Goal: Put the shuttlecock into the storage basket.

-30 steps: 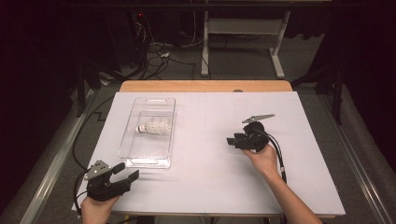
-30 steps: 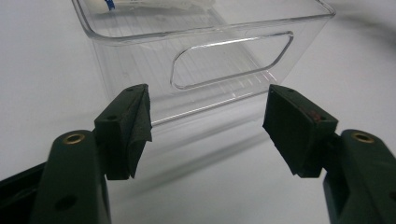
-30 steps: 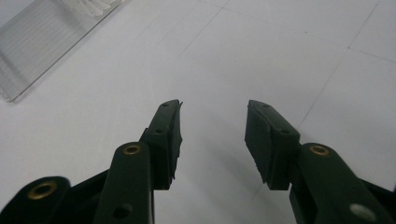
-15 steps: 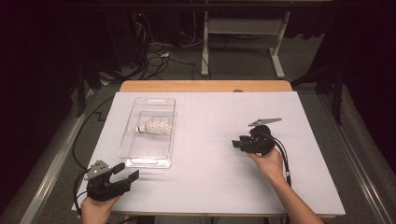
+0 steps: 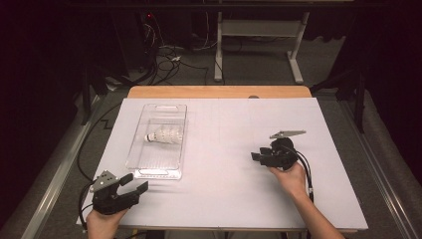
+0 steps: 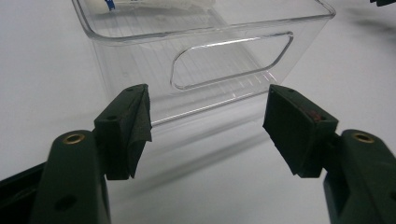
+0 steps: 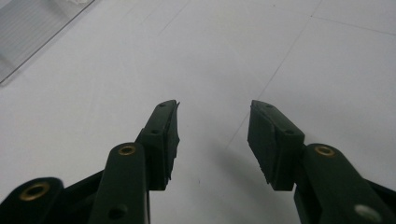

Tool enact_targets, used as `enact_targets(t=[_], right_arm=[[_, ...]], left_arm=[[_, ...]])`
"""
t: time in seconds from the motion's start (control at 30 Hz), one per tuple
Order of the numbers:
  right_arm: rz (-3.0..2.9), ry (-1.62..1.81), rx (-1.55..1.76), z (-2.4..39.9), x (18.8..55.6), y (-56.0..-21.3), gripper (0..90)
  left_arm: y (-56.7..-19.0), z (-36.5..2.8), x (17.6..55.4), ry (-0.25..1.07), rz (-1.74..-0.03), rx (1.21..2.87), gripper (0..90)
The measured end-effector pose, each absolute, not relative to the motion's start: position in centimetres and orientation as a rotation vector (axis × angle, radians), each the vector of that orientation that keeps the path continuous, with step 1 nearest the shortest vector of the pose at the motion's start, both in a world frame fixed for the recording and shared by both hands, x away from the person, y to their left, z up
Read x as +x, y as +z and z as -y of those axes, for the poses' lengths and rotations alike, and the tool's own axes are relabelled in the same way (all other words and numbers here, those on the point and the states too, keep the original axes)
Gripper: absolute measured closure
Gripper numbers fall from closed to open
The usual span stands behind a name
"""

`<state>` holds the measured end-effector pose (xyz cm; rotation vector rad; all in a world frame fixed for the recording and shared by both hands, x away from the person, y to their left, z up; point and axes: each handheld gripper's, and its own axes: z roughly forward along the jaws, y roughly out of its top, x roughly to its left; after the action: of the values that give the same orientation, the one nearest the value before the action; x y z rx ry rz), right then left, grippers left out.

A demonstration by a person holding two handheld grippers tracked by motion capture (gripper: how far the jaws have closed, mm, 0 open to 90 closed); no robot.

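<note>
The left tongs (image 5: 133,186) rest at the counter's (image 5: 224,199) near left corner, released, aimed at the near end of the clear bin (image 5: 175,172). Inside the bin's far half lies the shuttlecock (image 5: 164,135) on its side, long axis crosswise, cork pointing left. The right tongs (image 5: 256,156), empty with jaws just widening, point left, well apart from the bin.

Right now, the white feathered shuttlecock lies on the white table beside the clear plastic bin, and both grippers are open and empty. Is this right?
Not quite. The white feathered shuttlecock lies inside the clear plastic bin, not beside it, as the high view shows. The left gripper and the right gripper are indeed open and empty.
</note>
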<state>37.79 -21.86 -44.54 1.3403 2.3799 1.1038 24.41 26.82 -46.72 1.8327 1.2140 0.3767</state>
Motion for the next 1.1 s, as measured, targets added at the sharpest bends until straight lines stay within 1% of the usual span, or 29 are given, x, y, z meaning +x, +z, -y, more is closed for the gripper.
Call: enact_targets(t=[1.1], right_arm=[[-2.32, 1.113, 1.362, 24.1, 36.2, -44.8, 50.7]], left_arm=[[-46.7, -26.8, 24.4, 0.376, -1.219, 1.829, 32.7]])
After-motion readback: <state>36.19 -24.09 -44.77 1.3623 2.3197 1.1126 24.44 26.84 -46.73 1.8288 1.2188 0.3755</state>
